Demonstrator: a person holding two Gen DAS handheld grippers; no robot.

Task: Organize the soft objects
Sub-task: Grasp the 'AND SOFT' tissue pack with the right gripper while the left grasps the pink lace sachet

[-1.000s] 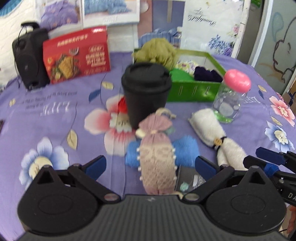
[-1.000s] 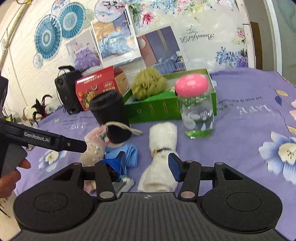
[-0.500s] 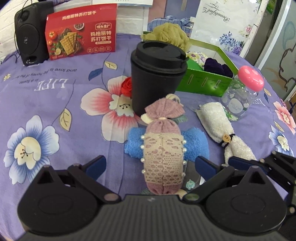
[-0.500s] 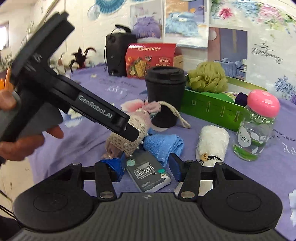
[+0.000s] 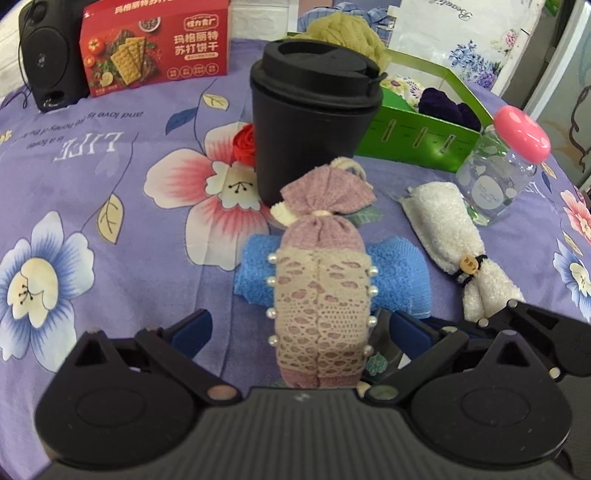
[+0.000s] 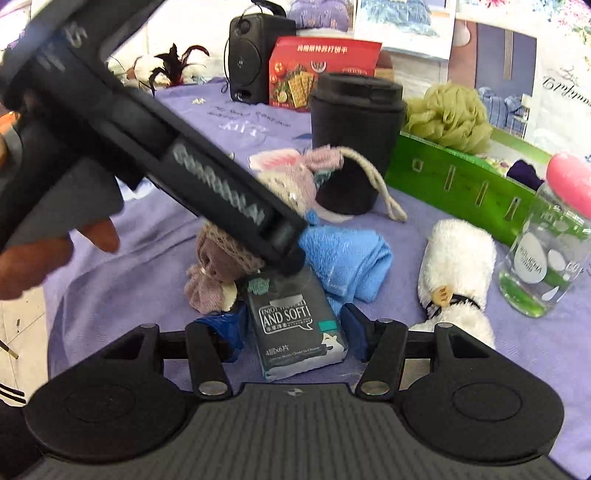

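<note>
Purple floral tablecloth [image 5: 110,155] bearing the soft items. Left gripper [image 5: 299,328], jaws wide and empty, straddles the lace-wrapped pink pouch [image 5: 321,295] lying across a blue towel [image 5: 399,273]. Right gripper [image 6: 291,328], jaws opening, brackets a tissue pack [image 6: 295,325] without pressing it. Green box [image 5: 417,140] waits at 1 o'clock behind the black cup [image 5: 310,125]. Close squarely on the pouch's middle, clear of the pearls.

Setting: a home-style room, likely staged. Counter [image 5: 110,155] under a purple floral cloth [image 5: 55,258]. Bedding posters [image 6: 406,26] taped to a white brick wall. Household clutter present: speaker [image 6: 255,55], cracker box [image 5: 155,40], lidded cup [image 5: 314,122], green box [image 5: 424,136].
</note>
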